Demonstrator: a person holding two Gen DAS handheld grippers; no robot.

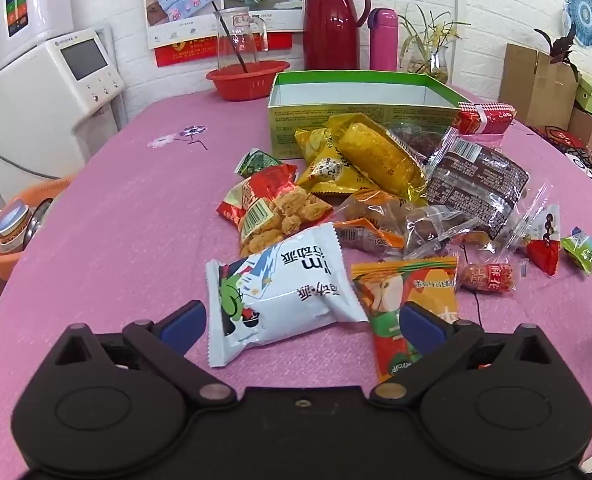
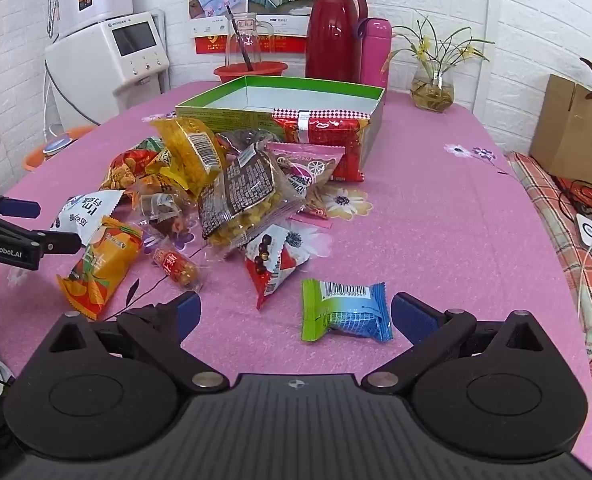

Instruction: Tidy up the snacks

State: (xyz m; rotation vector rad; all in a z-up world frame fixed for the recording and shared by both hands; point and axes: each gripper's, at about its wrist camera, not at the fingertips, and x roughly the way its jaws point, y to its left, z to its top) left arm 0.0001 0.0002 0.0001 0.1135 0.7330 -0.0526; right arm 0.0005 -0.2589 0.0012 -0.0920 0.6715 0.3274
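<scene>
Several snack packets lie heaped on the pink tablecloth [image 1: 108, 216] in front of an open green box [image 1: 360, 100] [image 2: 280, 98], which looks empty inside. My left gripper [image 1: 302, 320] is open, its blue pads either side of a white packet [image 1: 280, 292], not pressing it; an orange apple packet [image 1: 404, 304] lies under the right pad. My right gripper [image 2: 294, 314] is open above the cloth, with a green-and-blue candy [image 2: 344, 312] lying just inside its right pad. The left gripper also shows at the left edge of the right wrist view, over the orange packet [image 2: 100, 264].
A red thermos [image 1: 330, 20], a pink bottle [image 1: 383, 38], a red bowl [image 1: 248, 78] with a glass jug, and a plant vase [image 2: 432, 88] stand behind the box. White appliances [image 1: 48, 92] stand at the left, cardboard boxes [image 2: 576, 128] at the right.
</scene>
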